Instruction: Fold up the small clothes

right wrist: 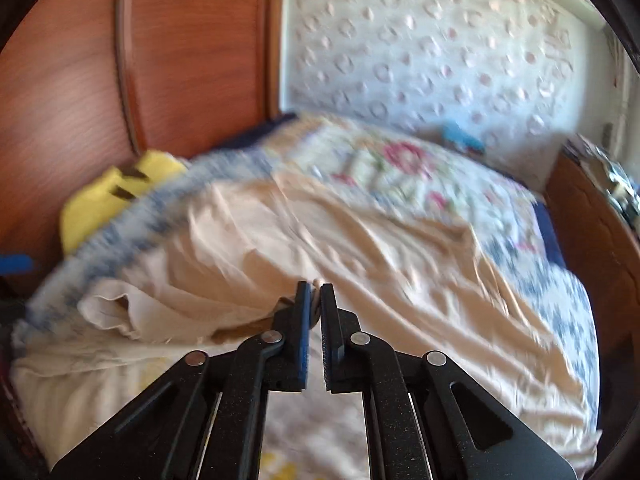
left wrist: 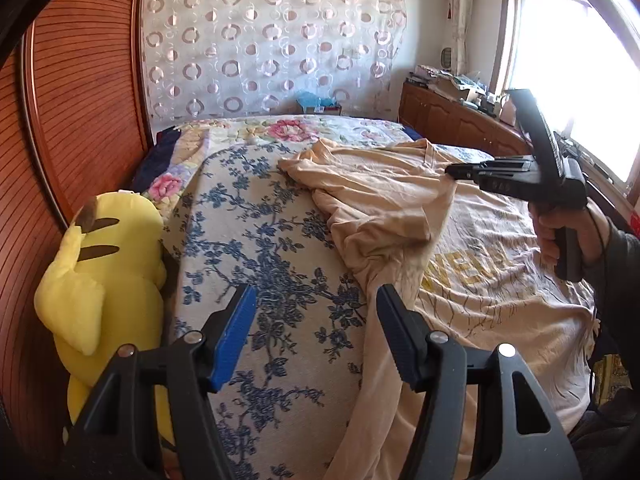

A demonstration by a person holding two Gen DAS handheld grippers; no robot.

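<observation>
— While the right gripper (right wrist: 316, 292) has its jaws pressed nearly together on a pinch of the peach shirt (left wrist: 372, 196), which way does the rest of the cloth lie from it?

— Ahead and to both sides. In the right wrist view the shirt spreads away from the fingertips across the bed (left wrist: 256, 240), and a loose sleeve (right wrist: 116, 312) bunches off to the lower left. From the left wrist view the same gripper grips the far edge, near the neckline, with a hand (left wrist: 560, 236) on its handle.

— And the left gripper (left wrist: 316, 320)?

— Its jaws stand wide with nothing between them. It hangs over the blue-flowered bedspread at the near side, and the shirt's crumpled left edge lies just to the right of its right finger (left wrist: 396, 332). It does not touch the cloth.

— So which one is nearer to the work?

— The right already has the fabric. The left is close to the near hem but beside it, not on it. I judge the shirt's long axis runs from the near hem, below the yellow print (left wrist: 468, 268), up to the pinched far edge.

— Then the fold turns on that line?

— Probably: the pinched far edge can come toward the near side, or the left can take the bunched flank first. The yellow plush toy (left wrist: 108, 264) sits well clear at the headboard side.
</observation>
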